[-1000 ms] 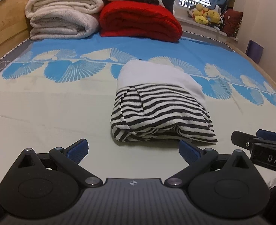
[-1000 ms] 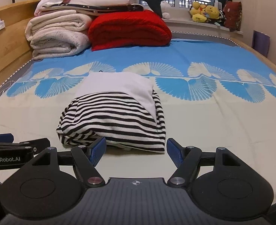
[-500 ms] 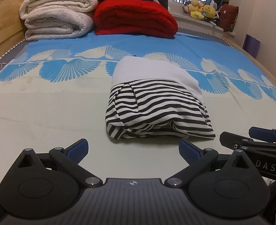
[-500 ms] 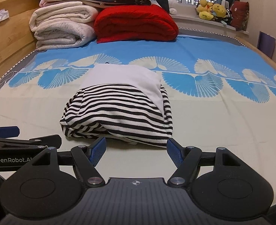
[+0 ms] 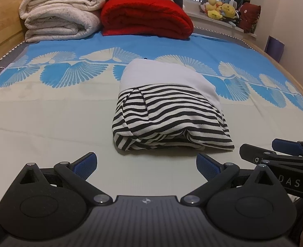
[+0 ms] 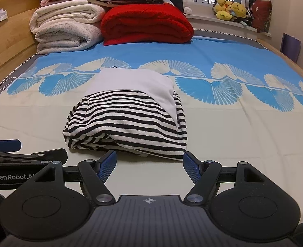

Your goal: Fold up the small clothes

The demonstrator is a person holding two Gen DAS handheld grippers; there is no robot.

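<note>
Folded garment on bed, both grippers wide apart and holding nothing.

Bed (image 5: pixel 48 111) carries a blue-and-cream fan-print sheet; at its far end sit a stack of cream quilts (image 5: pixel 60 18) and, touching it on the right, a red blanket (image 5: pixel 145 16), with plush toys (image 6: pixel 231 8) on the windowsill beyond. Garment (image 5: pixel 167 113), striped with a white part folded over its far side, lies mid-bed as a compact bundle. Left gripper (image 5: pixel 146 165) sits just short of its near edge, fingers spread, not touching. Right gripper (image 6: pixel 149 164) is spread likewise, its blue pads just beside the bundle's near fold; contact cannot be told.
</note>
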